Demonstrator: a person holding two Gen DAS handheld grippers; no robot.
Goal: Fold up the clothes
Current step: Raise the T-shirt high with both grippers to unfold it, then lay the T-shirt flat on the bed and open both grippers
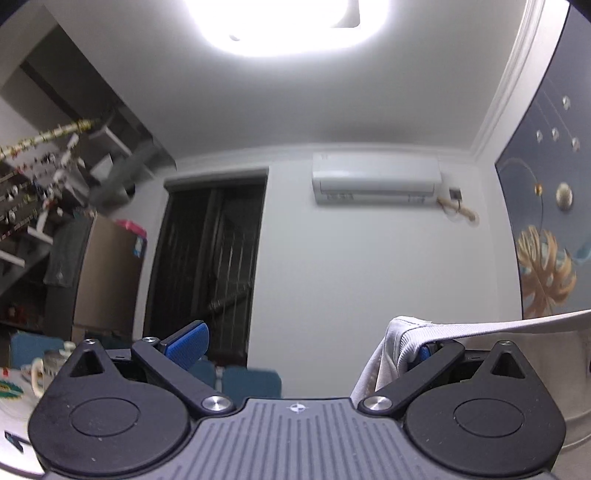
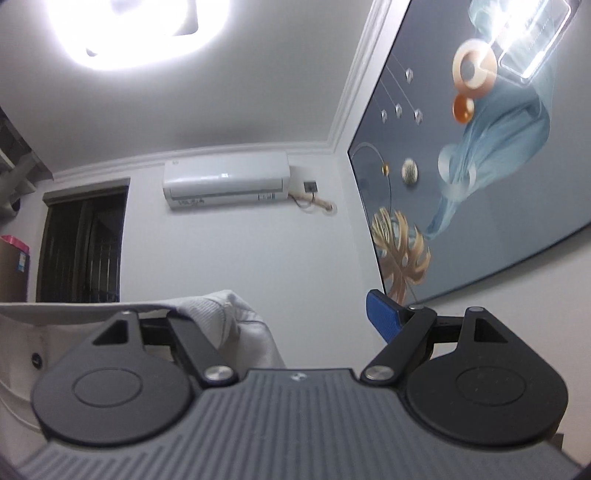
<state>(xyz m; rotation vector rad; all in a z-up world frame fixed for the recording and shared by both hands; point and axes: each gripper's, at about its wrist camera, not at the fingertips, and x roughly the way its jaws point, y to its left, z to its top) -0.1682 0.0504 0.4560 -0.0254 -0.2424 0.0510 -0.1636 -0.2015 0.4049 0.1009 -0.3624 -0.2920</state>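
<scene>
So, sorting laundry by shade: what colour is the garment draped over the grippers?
Light grey-white garment, clearest in the right wrist view.

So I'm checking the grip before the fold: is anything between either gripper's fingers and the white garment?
Nothing visible. The white garment hangs directly over the left gripper's right finger, and over the right gripper's left finger. Both grippers are open, not clamping it.

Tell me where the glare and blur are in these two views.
Left wrist: the ceiling light blows out to white; the shelves at left are smeared. Right wrist: the light is also blown out, and its reflection glares on the mural. Both show fisheye bending of wall lines.
</scene>
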